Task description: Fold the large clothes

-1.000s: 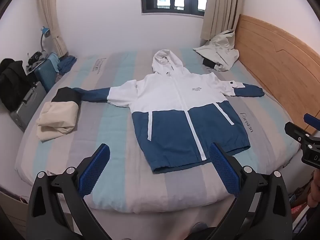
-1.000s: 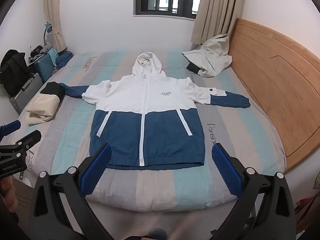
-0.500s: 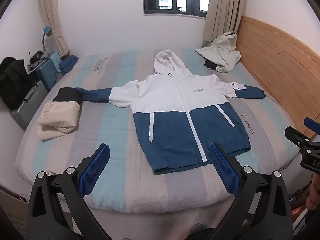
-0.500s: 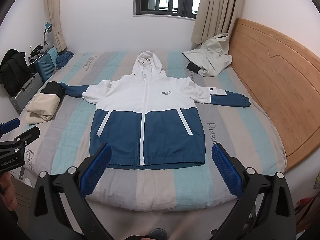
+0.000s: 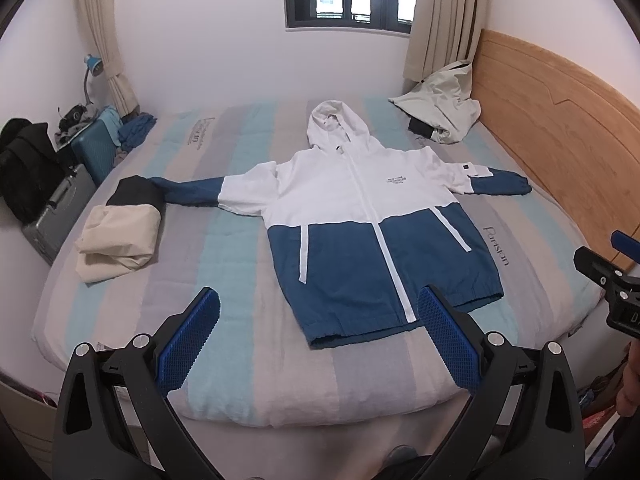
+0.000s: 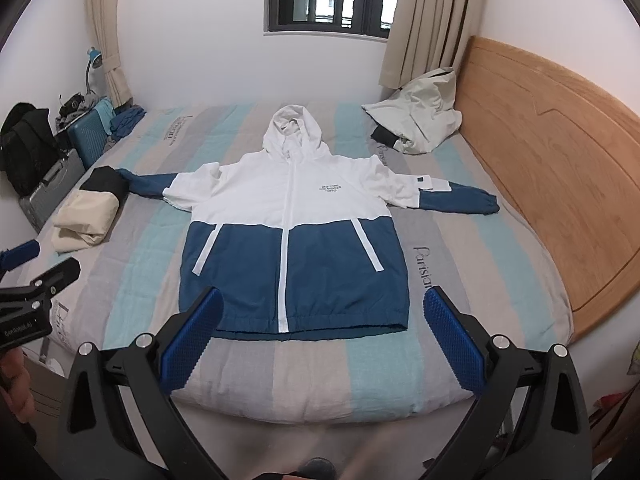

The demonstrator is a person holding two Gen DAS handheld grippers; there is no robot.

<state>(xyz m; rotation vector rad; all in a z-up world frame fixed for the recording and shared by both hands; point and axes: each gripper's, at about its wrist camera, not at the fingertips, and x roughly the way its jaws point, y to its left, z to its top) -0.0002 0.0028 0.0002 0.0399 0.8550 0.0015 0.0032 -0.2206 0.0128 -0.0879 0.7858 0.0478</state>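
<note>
Looking at it, you haven't started: jacket (image 6: pixel 294 236) lies flat mid-frame on the bed (image 6: pixel 248 364), unfolded; left hand-held gripper (image 5: pixel 318 338) and right hand-held gripper (image 6: pixel 322 338) gape wide, empty.

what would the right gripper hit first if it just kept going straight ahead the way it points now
Most likely the blue lower hem of the white and blue hooded jacket, lying flat on the striped bed. The open right gripper holds nothing, and nothing shows between them, though depth is hard to judge in this fisheye view.

Striped bed (image 5: pixel 224 272), wooden headboard (image 6: pixel 560 152), suitcases (image 5: pixel 92 152)
</note>
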